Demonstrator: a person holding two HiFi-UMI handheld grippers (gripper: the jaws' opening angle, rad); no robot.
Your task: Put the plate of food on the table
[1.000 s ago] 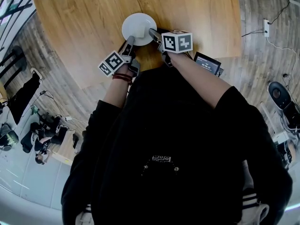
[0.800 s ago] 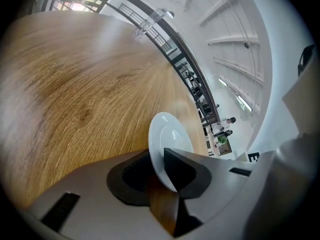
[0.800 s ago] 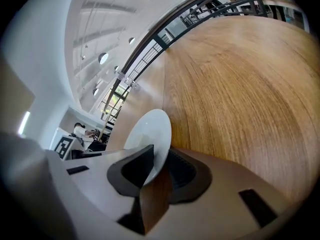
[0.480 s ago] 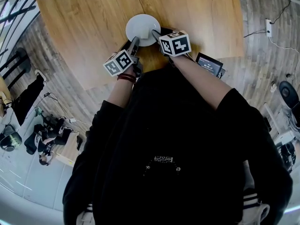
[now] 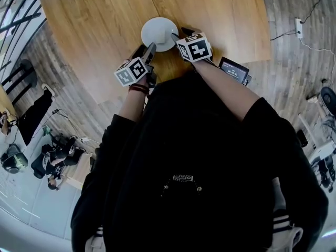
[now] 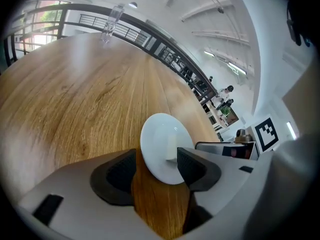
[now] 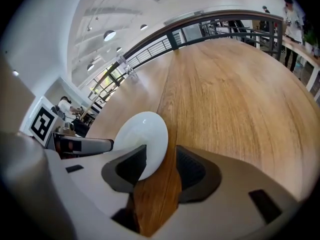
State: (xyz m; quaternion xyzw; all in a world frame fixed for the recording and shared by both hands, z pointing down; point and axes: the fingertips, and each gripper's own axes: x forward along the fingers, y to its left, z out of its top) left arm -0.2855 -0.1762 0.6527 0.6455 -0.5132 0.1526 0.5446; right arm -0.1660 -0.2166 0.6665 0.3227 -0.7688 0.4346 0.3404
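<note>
well, white plate (image 5: 159,31) rests on wooden table (image 5: 100,25) (plank floor (image 5: 294,62) around).

Wooden table (image 7: 240,94) ahead of the jaws; dark railing (image 7: 155,48) beyond it; white ceiling (image 7: 150,9), round lamps (image 7: 111,35); plank floor (image 5: 299,62) below.

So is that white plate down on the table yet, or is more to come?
Done: the round white plate rests flat on the wooden table. In hand: the left gripper and right gripper have just been opening their jaws, with the plate's rim between them, unpinched. Left: drawing both grippers away. No food shows on it.
</note>
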